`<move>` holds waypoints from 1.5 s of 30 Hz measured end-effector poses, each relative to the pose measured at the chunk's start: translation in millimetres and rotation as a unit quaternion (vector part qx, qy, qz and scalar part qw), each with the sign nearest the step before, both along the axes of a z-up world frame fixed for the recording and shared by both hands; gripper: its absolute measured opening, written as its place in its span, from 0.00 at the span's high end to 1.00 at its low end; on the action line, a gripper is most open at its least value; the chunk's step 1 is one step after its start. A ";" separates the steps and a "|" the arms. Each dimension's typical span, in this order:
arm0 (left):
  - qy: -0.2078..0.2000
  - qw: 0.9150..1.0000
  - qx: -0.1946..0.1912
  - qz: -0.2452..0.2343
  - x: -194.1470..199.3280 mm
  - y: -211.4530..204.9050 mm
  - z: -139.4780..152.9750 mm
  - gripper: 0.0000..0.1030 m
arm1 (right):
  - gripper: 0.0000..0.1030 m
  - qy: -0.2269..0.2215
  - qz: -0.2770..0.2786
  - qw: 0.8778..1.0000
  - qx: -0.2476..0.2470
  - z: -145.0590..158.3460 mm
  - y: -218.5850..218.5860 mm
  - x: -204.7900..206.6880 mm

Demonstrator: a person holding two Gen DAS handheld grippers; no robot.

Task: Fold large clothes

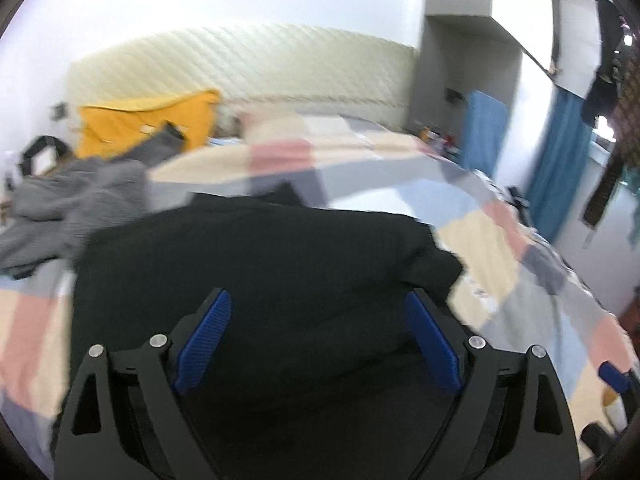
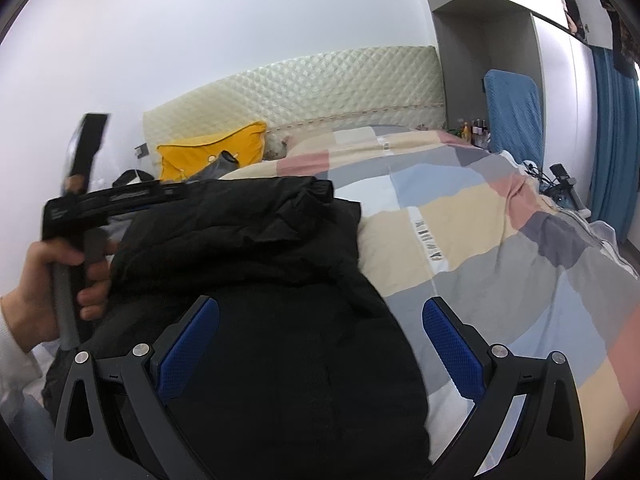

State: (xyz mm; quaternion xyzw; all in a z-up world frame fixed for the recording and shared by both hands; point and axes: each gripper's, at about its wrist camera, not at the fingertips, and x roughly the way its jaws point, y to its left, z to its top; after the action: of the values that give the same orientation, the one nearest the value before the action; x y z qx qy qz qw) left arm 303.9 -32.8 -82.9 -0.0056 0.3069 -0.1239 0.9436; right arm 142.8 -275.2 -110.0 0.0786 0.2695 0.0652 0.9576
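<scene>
bedroom with white walls, a quilted headboard and a bed under a patchwork quilt of pink, cream, grey and blue blocks. black padded coat heaped on the quilt, partly folded over itself, reaching out ahead of both sets of fingers. left gripper raised over the coat, blue fingers spread wide, nothing between them but coat fabric below, not pinched; picture blurred. right gripper also spread wide, left finger over the black coat, right finger over bare quilt, gripping nothing. seen from the right wrist: hand to the left of the fingers, wrapped round the grey handle of the other tool, whose black body sits at the coat's left edge. yellow pillow far ahead and left of the fingers, against the headboard. grey garment crumpled left of the coat. blue curtain far right.
</scene>
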 end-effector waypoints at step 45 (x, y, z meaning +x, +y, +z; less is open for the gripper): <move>0.100 0.956 0.122 0.246 21.3 201.6 -115.8 0.00 | 0.80 0.077 0.122 0.983 0.115 -34.3 18.6 226.5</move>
State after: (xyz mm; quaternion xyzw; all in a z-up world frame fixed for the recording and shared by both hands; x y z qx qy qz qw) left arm 325.2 168.8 -198.7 0.0220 0.4011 0.1521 0.9030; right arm 369.3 -256.6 -144.3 0.1598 0.3406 0.2061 0.9033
